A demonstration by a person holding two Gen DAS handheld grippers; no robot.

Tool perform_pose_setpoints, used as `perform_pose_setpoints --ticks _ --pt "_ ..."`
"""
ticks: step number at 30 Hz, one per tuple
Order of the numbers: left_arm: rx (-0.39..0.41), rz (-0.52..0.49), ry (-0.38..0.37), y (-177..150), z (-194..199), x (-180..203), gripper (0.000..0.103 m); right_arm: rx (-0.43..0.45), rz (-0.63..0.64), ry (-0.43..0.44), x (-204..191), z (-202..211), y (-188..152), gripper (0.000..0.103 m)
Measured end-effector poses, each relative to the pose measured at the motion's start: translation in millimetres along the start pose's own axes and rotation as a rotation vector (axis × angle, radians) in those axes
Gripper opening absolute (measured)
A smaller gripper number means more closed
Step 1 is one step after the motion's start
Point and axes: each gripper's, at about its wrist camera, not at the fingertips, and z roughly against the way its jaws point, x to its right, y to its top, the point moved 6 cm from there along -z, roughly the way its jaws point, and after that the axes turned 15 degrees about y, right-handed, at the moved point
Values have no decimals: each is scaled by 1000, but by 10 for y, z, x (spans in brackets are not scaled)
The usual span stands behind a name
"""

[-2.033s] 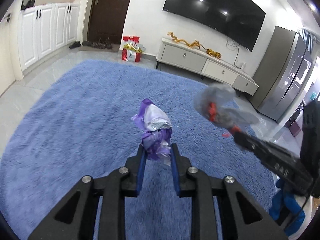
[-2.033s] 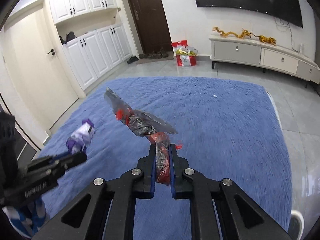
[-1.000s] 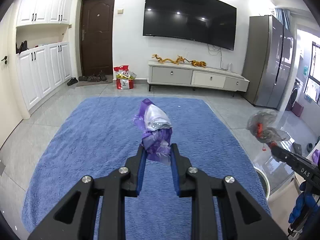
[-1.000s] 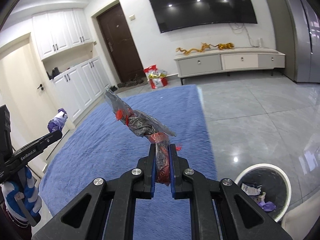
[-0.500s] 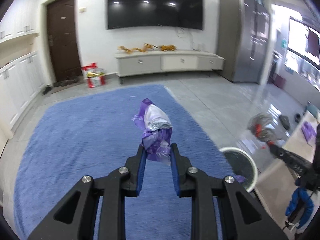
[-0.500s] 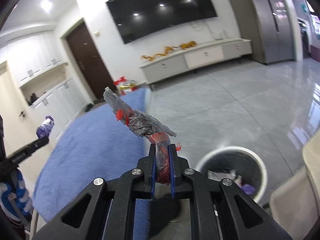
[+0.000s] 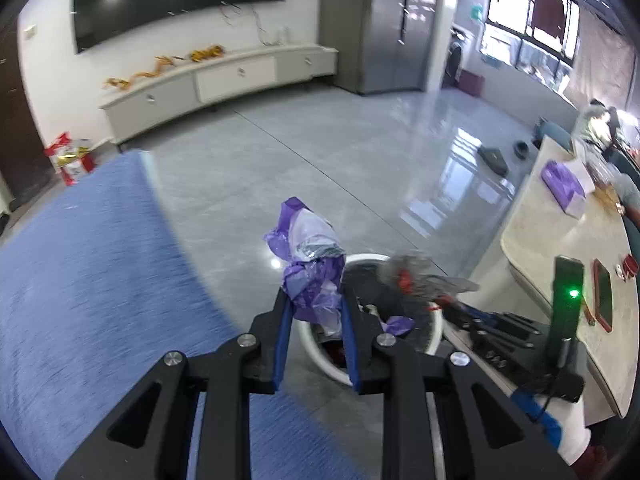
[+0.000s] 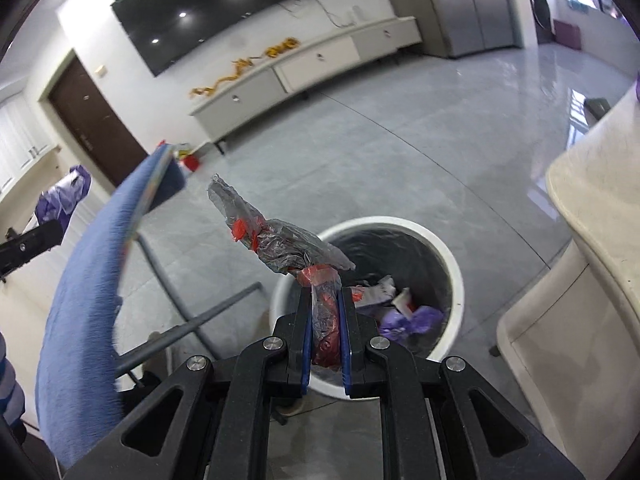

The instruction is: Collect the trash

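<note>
My left gripper [image 7: 314,300] is shut on a crumpled purple and silver wrapper [image 7: 310,260], held above the near rim of a white trash bin [image 7: 320,350]. My right gripper [image 8: 325,298] is shut on a grey and red plastic wrapper [image 8: 280,240], held over the same bin [image 8: 450,268], which holds several scraps. In the left wrist view the right gripper [image 7: 444,302] and its wrapper [image 7: 416,274] hang over the bin. In the right wrist view the left gripper [image 8: 44,236] and purple wrapper [image 8: 64,196] sit at far left.
A blue-carpeted surface [image 7: 88,280] lies to the left, its edge [image 8: 88,280] resting on metal legs [image 8: 168,284]. A cream table [image 7: 568,260] with phones and a purple box [image 7: 562,184] stands right. Grey tiled floor [image 7: 340,152] stretches to a white TV cabinet [image 7: 216,80].
Both grippers have swung right, away from the blue surface, and come down over the white bin. Each still holds its wrapper.
</note>
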Motion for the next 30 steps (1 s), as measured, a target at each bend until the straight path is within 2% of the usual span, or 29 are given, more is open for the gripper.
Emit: perform_pose_setpoints --ticks 6,10,12,14,16,19,25,30 --pt "-72 -29 -47 107 -490 406 24 -27 -27 -32 258 -257 10 15" --pt "-100 -24 -80 157 -706 516 25 -46 -46 -48 383 -394 -16 15" --pt "-113 -21 -92 183 -808 561 26 -57 -53 -59 449 -452 -17 22" --pt "-130 -11 -115 180 -863 575 31 -65 -60 -70 503 -478 -46 36" --pt "-138 4 -134 189 -899 578 41 -66 -66 -75 536 -481 -70 39" --pt "-137 18 -149 178 -862 531 44 -67 -80 -84 580 -437 -127 44" --pt "-119 33 -144 128 -639 355 45 -56 -94 -91 525 -272 -194 46" --pt "-71 54 -84 69 -329 81 46 -21 -56 -75 254 -60 -139 48"
